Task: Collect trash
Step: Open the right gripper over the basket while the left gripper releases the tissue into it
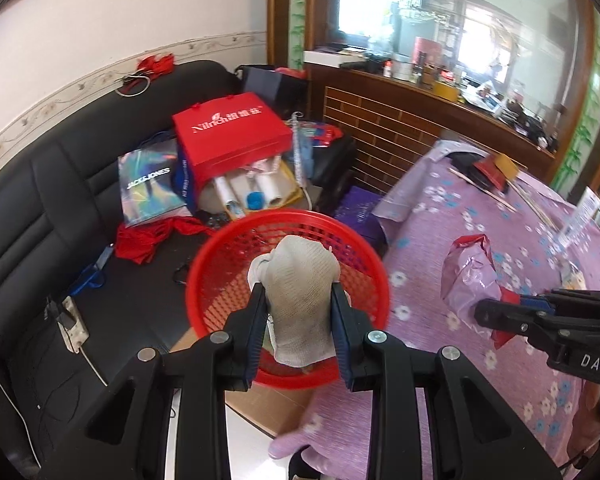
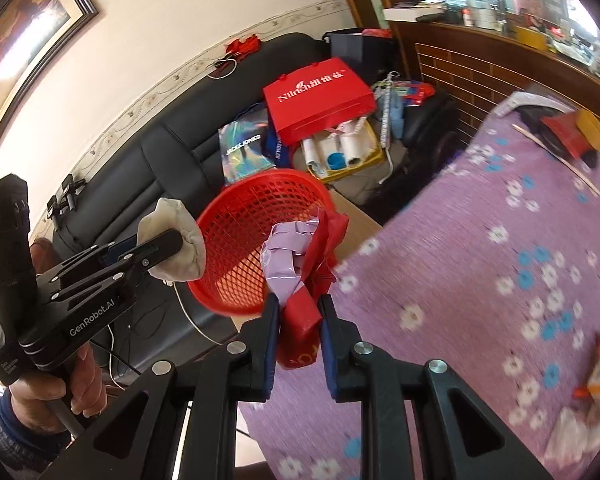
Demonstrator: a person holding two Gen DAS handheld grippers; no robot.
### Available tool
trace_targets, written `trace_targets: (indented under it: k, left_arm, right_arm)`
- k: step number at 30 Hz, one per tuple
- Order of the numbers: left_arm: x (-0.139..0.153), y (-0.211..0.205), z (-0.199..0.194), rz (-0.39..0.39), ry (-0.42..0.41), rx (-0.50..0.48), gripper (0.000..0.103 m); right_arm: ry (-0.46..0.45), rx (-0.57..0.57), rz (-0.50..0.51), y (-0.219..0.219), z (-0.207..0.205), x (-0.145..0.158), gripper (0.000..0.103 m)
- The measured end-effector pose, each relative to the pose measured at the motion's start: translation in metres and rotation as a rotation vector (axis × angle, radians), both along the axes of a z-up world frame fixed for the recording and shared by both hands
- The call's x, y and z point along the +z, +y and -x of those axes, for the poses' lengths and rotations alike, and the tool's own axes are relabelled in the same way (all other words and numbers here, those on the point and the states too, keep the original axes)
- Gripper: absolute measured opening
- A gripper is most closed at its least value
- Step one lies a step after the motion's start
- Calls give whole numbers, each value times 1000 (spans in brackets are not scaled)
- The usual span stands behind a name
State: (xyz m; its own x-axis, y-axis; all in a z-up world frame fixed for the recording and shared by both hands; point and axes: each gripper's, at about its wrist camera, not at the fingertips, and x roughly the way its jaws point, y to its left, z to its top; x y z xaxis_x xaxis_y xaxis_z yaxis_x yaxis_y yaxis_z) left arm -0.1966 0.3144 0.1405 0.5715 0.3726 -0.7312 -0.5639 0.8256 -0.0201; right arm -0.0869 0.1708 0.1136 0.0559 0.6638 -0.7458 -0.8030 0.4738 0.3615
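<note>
Crumpled off-white cloth wad (image 1: pixel 300 296), pinched between the two pads of the left gripper (image 1: pixel 300 300); the jaws are closed tight against its sides, and the wad bulges above and below the fingertips. In the left wrist view it sits directly in front of the open mouth of the red mesh basket (image 1: pixel 288 300), over the basket's interior. In the right wrist view the same wad (image 2: pixel 176 240) is seen at the basket's (image 2: pixel 260 240) left rim, with the person's hand (image 2: pixel 56 380) around the left gripper's (image 2: pixel 172 246) handle.

Crumpled red and pale-lilac plastic wrapper (image 2: pixel 300 280), clamped between the pads of the right gripper (image 2: pixel 299 312); the jaws are drawn in narrowly on its lower red part, and the loose upper part stands above the fingertips, overlapping the basket's right rim in that view. In the left wrist view the wrapper (image 1: pixel 472 276) and right gripper (image 1: pixel 500 312) appear to the right of the basket, above the purple flowered tablecloth (image 1: pixel 480 208).

The basket rests on a cardboard box (image 2: pixel 356 220) between the tablecloth (image 2: pixel 480 260) and a black sofa (image 1: pixel 40 208). On the sofa beyond: a red gift bag (image 1: pixel 228 132) and a holographic bag (image 1: pixel 148 184).
</note>
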Motion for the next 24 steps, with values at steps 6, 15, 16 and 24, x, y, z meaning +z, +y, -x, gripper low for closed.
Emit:
trace_targets:
  k: [6,15,16,24]
  left_arm:
    - [-2,23,2,-2,13,20,29]
    - [-8,47,-9,17,24,12,35]
    - [-9,51,-10,26,22,20,44]
    - [-8,58,-13,51,-2,20,53]
  right_arm:
    - [1,19,-6,33,-8,1,21]
    - [11,34,12,78,-17,-7,25]
    - [19,32,17,83,-20,-11,27]
    - [15,-33,-8,71,-31,-9,51]
